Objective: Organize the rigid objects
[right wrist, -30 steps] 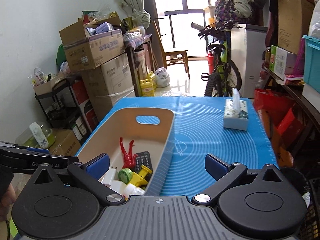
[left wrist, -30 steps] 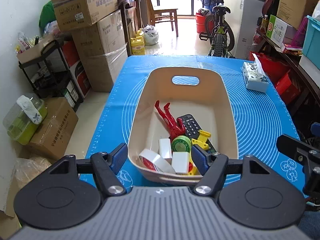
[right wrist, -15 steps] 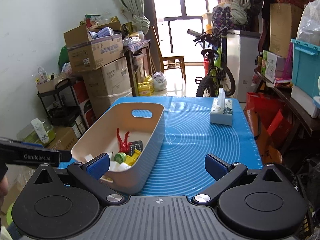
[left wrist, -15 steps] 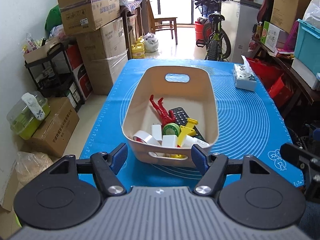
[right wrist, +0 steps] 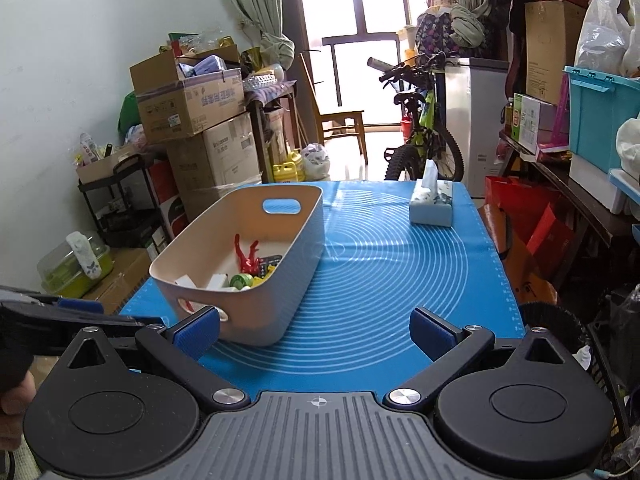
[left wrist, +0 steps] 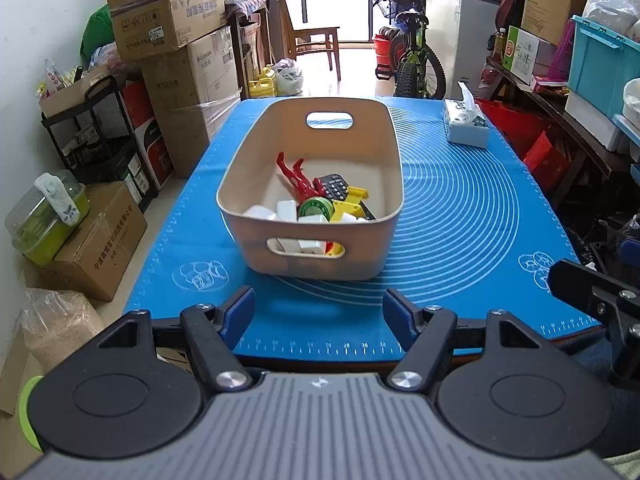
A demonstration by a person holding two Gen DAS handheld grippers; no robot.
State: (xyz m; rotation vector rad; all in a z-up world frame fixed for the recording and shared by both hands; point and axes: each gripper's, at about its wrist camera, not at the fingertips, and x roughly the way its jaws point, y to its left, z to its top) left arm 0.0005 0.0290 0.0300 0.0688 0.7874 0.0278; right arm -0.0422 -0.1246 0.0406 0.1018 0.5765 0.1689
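Note:
A beige basket (left wrist: 248, 184) (right wrist: 296, 268) stands on the blue mat (left wrist: 460, 216) (right wrist: 392, 280). In it lie a red clamp (left wrist: 296, 176), a black remote (left wrist: 336, 186), a green tape roll (left wrist: 316, 208), yellow pieces (left wrist: 348, 204) and white blocks (left wrist: 286, 210). My left gripper (left wrist: 320, 314) is open and empty, near the table's front edge, short of the basket. My right gripper (right wrist: 316, 330) is open and empty, over the mat's front, just right of the basket's near corner.
A tissue box (left wrist: 466, 126) (right wrist: 432, 204) sits at the mat's far right. Stacked cardboard boxes (left wrist: 180, 64) and a black shelf (left wrist: 88, 132) stand left of the table. A bicycle (right wrist: 424, 132) stands behind it. Shelves with boxes (left wrist: 560, 64) line the right.
Both grippers have pulled back toward the table's front edge and away from the basket, which now looks smaller and farther. Both stay open and empty.

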